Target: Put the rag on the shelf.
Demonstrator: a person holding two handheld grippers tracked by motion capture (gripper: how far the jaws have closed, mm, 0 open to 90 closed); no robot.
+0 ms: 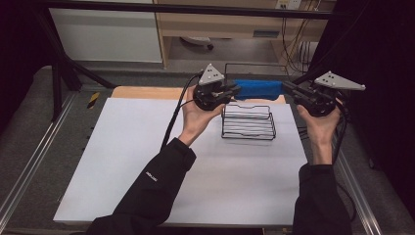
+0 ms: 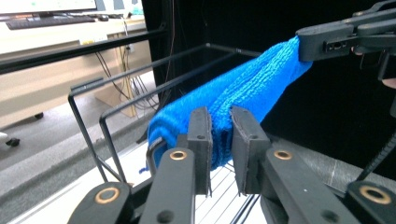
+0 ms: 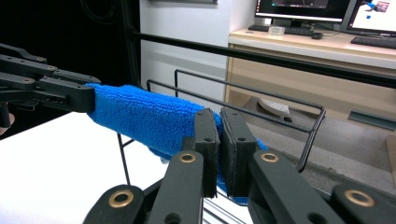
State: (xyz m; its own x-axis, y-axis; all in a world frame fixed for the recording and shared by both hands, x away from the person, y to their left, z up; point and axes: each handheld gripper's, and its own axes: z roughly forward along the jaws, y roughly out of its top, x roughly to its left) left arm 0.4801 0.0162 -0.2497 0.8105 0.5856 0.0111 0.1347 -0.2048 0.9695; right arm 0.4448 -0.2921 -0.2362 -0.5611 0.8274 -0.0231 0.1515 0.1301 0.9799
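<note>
With the left gripper [image 1: 234,90] loosening on the blue towel [image 1: 258,89] and the right gripper [image 1: 288,88] clamped on it, lower it evenly over the wire rack [image 1: 247,120] at the worktop's far edge.

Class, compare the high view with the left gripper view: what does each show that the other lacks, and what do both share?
High view alone: the white rectangular table top and both black-sleeved forearms. Left gripper view alone: a keyboard on a pale desk in the background, and a close look at the left gripper, with the cloth between its fingers. Shared: the blue terry cloth stretched between the two grippers above the black wire rack, and the right gripper clamping its far end.
</note>
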